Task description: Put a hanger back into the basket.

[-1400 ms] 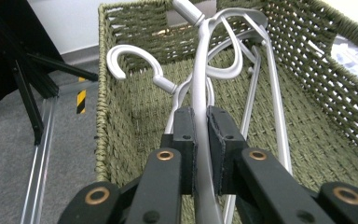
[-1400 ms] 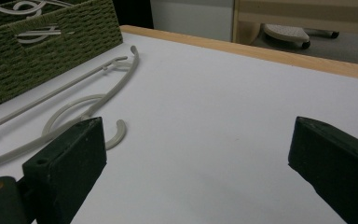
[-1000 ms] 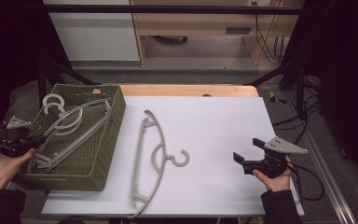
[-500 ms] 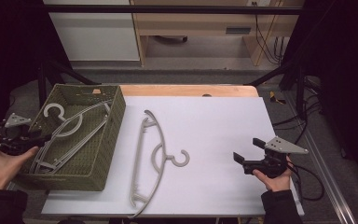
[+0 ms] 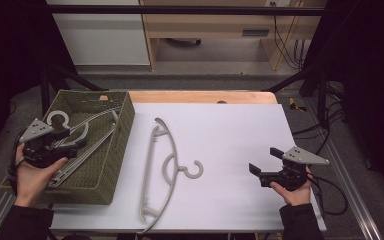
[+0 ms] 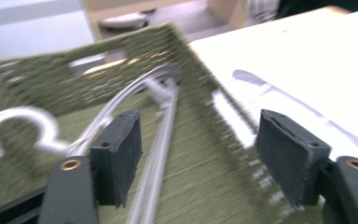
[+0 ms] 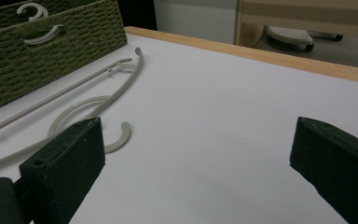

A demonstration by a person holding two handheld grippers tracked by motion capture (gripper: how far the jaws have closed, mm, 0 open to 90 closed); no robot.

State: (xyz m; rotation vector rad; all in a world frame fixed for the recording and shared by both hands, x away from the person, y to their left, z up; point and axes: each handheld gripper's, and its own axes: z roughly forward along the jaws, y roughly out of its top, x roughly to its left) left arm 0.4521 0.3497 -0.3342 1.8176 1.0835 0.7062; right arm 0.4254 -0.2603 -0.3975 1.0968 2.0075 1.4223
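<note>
**Hangers, Basket and Hand-Held Grippers: Present Positions**

The white counter (image 5: 230,145) is taken as the base. The green woven basket (image 5: 111,150) is used as the landmark; it is set on the counter's left edge. One pale grey hanger (image 5: 87,131) is laid inside the basket, its hook toward the far wall. A second hanger (image 5: 162,167) is laid flat on the counter just right of the basket, apart from it.

The left hand-held gripper (image 6: 198,154) is held above the basket's near left part. Its jaws have just been opening; nothing is pressed between them, and the hanger lies below. The right hand-held gripper (image 5: 264,167) is held well right of the basket, jaws spread wide and empty.
</note>
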